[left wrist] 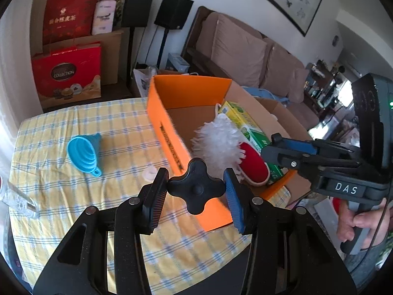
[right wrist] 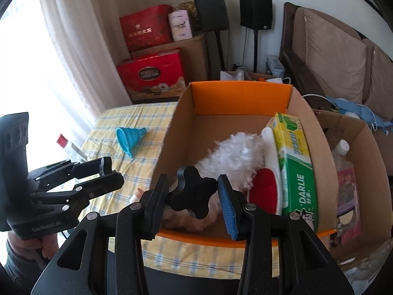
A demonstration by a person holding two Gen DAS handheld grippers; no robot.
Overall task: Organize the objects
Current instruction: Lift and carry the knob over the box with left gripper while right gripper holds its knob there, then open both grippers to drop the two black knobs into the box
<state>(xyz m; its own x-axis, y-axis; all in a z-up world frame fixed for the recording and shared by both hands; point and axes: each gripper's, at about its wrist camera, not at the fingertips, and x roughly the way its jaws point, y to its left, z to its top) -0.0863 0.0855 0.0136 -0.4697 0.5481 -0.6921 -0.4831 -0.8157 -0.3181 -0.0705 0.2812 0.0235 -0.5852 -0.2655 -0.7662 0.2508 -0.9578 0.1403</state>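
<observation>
An orange cardboard box (left wrist: 169, 132) (right wrist: 240, 93) stands on the yellow checked table (left wrist: 73, 127). It holds a white fluffy duster (left wrist: 216, 145) (right wrist: 233, 154), a red-and-white brush (left wrist: 253, 167) (right wrist: 265, 184) and a green-yellow Darlie box (left wrist: 248, 127) (right wrist: 297, 164). A blue funnel (left wrist: 84, 151) (right wrist: 130, 137) lies on the cloth left of the box. My left gripper (left wrist: 196, 189) is open and empty above the table at the box's near corner. My right gripper (right wrist: 194, 196) is open and empty over the box's near edge; it also shows in the left wrist view (left wrist: 287, 147).
A clear bottle with a red cap (right wrist: 67, 146) lies at the table's left edge. A second brown carton (right wrist: 353, 162) with bottles stands right of the orange box. Red gift boxes (left wrist: 67, 73), speakers (left wrist: 173, 11) and a sofa (left wrist: 245, 49) stand behind the table.
</observation>
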